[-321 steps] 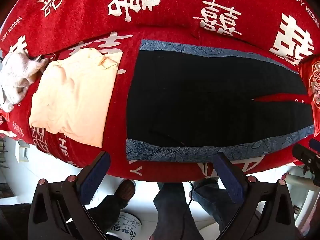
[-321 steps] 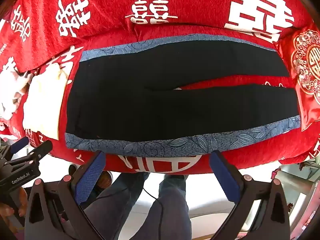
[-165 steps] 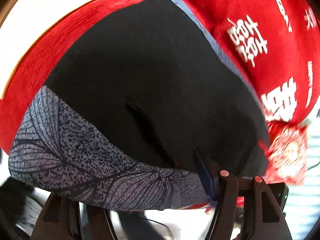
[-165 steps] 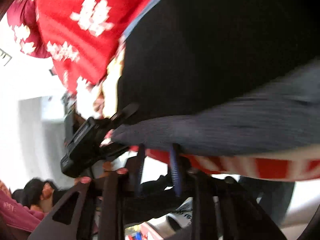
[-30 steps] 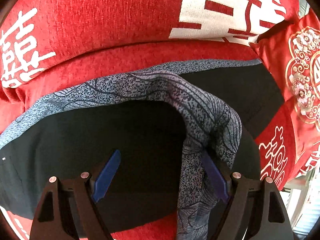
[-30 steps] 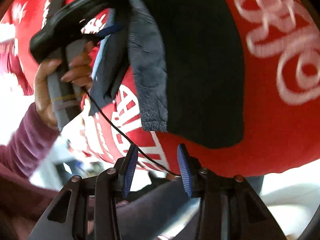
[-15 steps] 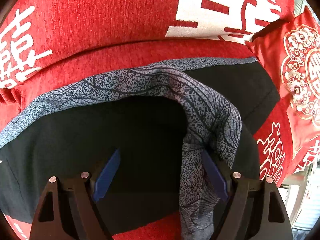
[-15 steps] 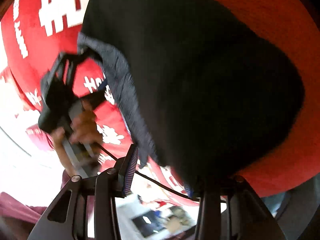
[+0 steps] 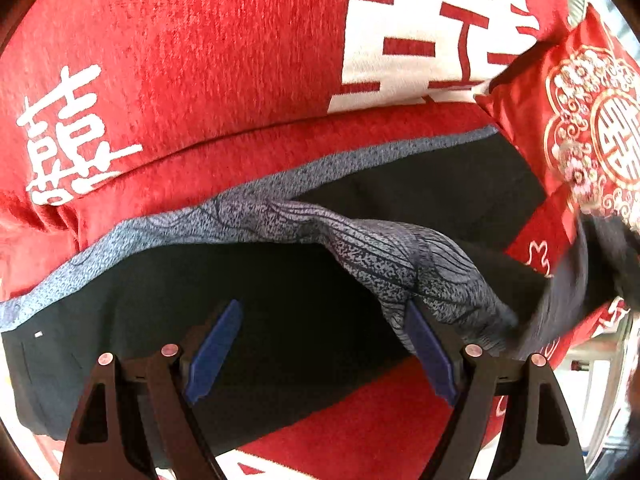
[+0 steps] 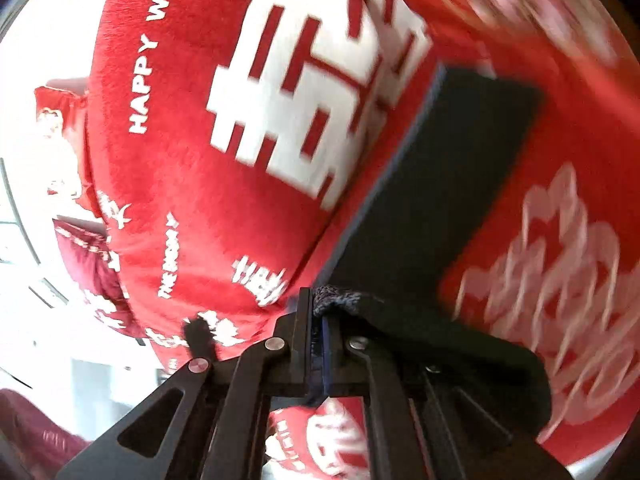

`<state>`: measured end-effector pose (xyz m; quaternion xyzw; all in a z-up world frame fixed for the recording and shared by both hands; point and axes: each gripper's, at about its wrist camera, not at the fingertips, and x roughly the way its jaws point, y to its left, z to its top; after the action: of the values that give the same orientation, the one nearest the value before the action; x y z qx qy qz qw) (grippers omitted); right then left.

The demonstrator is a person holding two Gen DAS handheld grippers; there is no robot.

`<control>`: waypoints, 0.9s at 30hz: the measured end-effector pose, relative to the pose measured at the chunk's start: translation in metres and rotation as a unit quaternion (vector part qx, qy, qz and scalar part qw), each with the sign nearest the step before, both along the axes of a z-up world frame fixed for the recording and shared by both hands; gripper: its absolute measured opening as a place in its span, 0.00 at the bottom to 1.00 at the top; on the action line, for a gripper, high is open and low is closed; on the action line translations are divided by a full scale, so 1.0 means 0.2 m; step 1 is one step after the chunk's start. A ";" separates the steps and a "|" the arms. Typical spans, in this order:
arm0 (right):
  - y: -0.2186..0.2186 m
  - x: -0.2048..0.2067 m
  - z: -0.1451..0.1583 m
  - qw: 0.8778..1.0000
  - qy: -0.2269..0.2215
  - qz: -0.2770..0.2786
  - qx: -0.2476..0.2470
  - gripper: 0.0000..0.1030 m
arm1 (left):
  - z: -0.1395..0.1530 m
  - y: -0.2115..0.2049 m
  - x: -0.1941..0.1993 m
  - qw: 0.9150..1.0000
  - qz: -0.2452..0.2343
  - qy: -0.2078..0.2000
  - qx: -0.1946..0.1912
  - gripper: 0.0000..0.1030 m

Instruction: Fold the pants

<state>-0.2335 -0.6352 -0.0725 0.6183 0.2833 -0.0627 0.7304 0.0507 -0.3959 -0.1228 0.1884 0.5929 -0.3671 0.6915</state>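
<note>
Black pants (image 9: 304, 300) with a grey-blue patterned side stripe (image 9: 400, 256) lie along the red sofa seat (image 9: 360, 432), one leg folded over the other. My left gripper (image 9: 320, 340) hangs open just above the black cloth, and the bunched stripe lies against its right pad (image 9: 430, 352). At the right edge of that view a blurred dark shape (image 9: 604, 264) tugs a strip of the cloth. In the right wrist view my right gripper (image 10: 316, 320) is shut on the pants' grey-edged hem (image 10: 336, 298), and the black leg (image 10: 440, 184) runs away up and to the right.
The red sofa back (image 9: 200, 60) with white characters rises behind the pants. A red cushion with gold embroidery (image 9: 592, 128) sits at the right end. In the right wrist view the sofa cover (image 10: 180, 184) fills the middle, with a bright white room at the left.
My right gripper's jaws went from partly open to shut on the pants' hem, and it swung round fast. My left gripper rose a little, so more of the pants shows.
</note>
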 end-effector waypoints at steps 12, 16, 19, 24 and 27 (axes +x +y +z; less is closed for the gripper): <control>-0.53 0.40 -0.07 0.962 0.159 0.117 -0.188 0.42 | 0.06 -0.40 0.19 0.997 0.048 -0.043 -0.039 0.82; -0.45 0.27 0.06 0.946 0.178 0.111 -0.247 0.61 | 0.10 -0.31 0.20 0.996 0.052 -0.066 -0.016 0.82; -0.44 0.24 -0.01 0.932 0.230 0.120 -0.255 0.61 | -0.02 -0.18 0.19 0.995 0.065 -0.055 0.044 0.82; -0.55 0.44 -0.13 0.920 0.237 0.146 -0.277 0.55 | -0.19 -0.04 0.12 0.990 0.092 -0.041 0.098 0.82; -0.58 0.60 -0.20 0.908 0.239 0.188 -0.289 0.55 | -0.22 -0.03 0.10 0.990 0.096 -0.035 0.101 0.82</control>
<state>-0.1130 -0.7505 -0.1126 0.2818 0.5299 -0.1489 0.7859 0.0705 -0.4029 -0.1671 0.2122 0.6173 -0.2306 0.7217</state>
